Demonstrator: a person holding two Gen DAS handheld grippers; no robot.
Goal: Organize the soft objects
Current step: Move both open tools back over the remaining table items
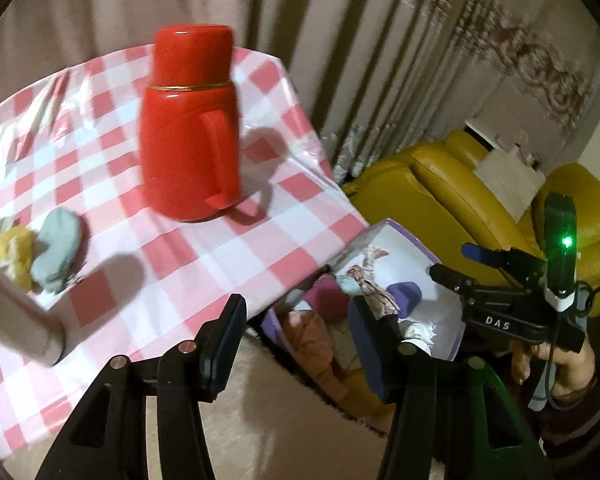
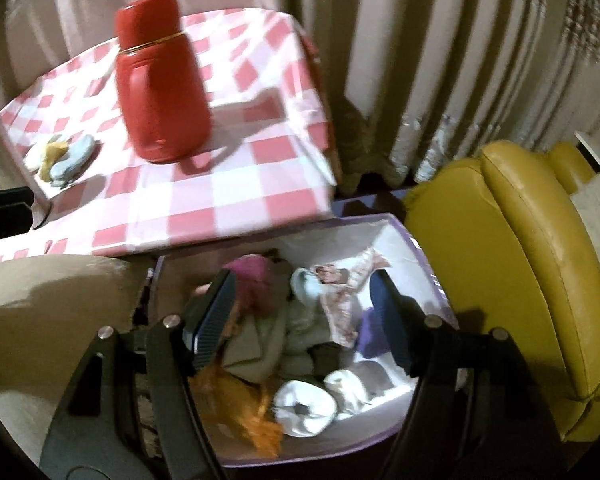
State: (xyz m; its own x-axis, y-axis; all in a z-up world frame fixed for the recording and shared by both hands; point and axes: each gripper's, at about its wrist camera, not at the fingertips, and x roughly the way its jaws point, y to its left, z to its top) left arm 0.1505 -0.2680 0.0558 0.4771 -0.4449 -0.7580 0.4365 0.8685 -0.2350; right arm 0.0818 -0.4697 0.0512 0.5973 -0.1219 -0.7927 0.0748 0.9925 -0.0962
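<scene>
A small pile of soft yellow and pale blue socks (image 2: 62, 156) lies on the pink checked tablecloth (image 2: 228, 184), near the red plastic jug (image 2: 160, 84). The right gripper (image 2: 300, 312) hangs wide open and empty over the purple box of clothes (image 2: 424, 264). The left gripper (image 1: 296, 340) is open too. The next job looks like fetching the socks, which calls for reaching across the table.

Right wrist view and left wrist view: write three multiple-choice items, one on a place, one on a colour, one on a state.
1. The socks on the checked table lie where from the flask?
A. left
B. right
C. on top

2. The flask is:
A. blue
B. red
C. green

3. The right gripper over the box is:
A. open, empty
B. shut on a sock
C. shut on the flask

Answers:
1 A, the pile sits left of it.
2 B, red all over.
3 A, fingers apart, nothing between.
</scene>
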